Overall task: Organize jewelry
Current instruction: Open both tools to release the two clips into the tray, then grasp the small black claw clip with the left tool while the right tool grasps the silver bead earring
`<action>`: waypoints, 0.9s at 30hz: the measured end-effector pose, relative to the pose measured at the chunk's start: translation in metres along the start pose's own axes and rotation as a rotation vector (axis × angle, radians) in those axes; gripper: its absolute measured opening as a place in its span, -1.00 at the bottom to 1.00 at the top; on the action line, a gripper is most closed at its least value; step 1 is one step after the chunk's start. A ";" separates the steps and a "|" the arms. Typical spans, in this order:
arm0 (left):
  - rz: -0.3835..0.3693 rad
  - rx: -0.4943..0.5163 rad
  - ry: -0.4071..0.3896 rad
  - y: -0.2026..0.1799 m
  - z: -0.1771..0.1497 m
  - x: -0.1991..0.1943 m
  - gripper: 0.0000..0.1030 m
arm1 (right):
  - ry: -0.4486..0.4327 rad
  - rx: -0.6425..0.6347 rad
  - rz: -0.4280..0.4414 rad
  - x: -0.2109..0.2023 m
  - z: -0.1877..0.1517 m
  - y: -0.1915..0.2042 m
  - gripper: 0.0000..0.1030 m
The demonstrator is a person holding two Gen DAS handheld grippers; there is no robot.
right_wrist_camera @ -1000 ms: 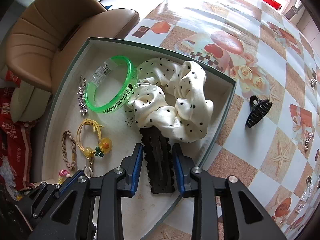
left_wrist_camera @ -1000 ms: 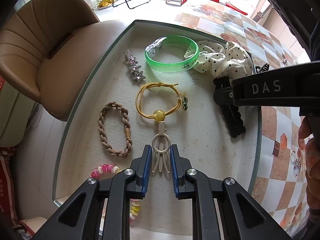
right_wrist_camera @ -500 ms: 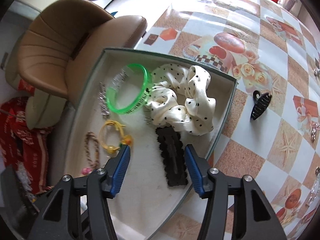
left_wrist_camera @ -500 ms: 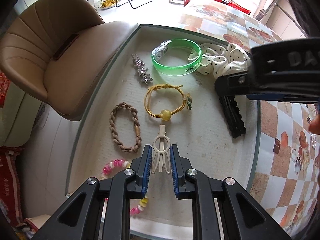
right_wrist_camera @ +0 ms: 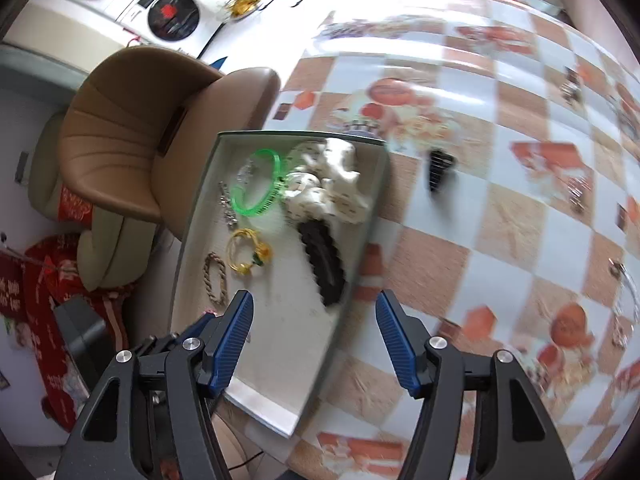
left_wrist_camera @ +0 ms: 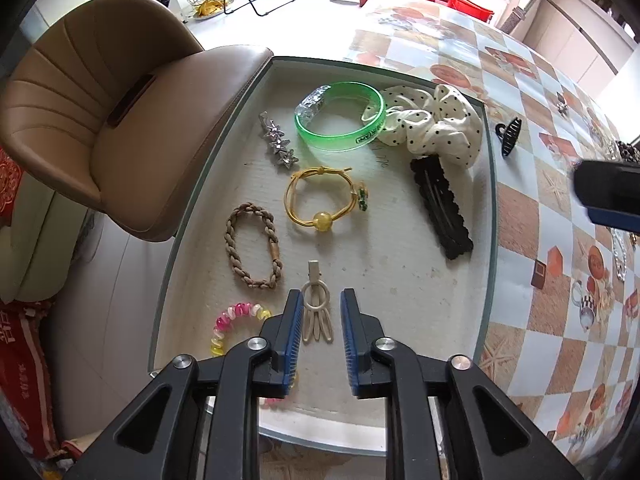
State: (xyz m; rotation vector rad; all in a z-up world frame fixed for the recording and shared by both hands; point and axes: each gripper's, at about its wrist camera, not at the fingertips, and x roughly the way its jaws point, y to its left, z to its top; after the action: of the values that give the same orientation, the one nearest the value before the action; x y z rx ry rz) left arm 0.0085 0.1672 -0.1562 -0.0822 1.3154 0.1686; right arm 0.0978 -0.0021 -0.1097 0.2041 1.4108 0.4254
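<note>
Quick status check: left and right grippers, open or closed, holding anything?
Left gripper: jaws open, holding nothing; the cream plastic hair clip lies loose between them on the tray.
Right gripper: jaws wide open, empty, above the tray edge.

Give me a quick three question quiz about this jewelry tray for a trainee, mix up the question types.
1. True or false: the left tool is clamped shut on the cream hair clip.
2. Which item lies on the table outside the tray?
A. green bangle
B. small black claw clip
C. braided brown hair tie
3. Fill in: the long black hair clip has one end tucked against the polka-dot ______.

Key
1. False: its fingers stand apart on either side of the clip.
2. B
3. scrunchie
</note>
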 end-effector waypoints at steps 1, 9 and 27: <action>0.005 0.001 -0.002 0.000 0.001 -0.001 0.67 | -0.007 0.016 -0.003 -0.006 -0.003 -0.005 0.31; 0.018 0.089 -0.053 -0.018 0.010 -0.020 0.95 | -0.050 0.189 -0.045 -0.042 -0.036 -0.059 0.31; -0.167 0.167 -0.108 -0.138 0.061 -0.045 0.95 | -0.101 0.354 -0.139 -0.080 -0.036 -0.171 0.52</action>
State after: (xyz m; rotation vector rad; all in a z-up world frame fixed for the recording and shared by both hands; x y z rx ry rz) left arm 0.0794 0.0378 -0.1020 -0.0401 1.2046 -0.0777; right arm 0.0828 -0.1941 -0.1084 0.4057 1.3834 0.0469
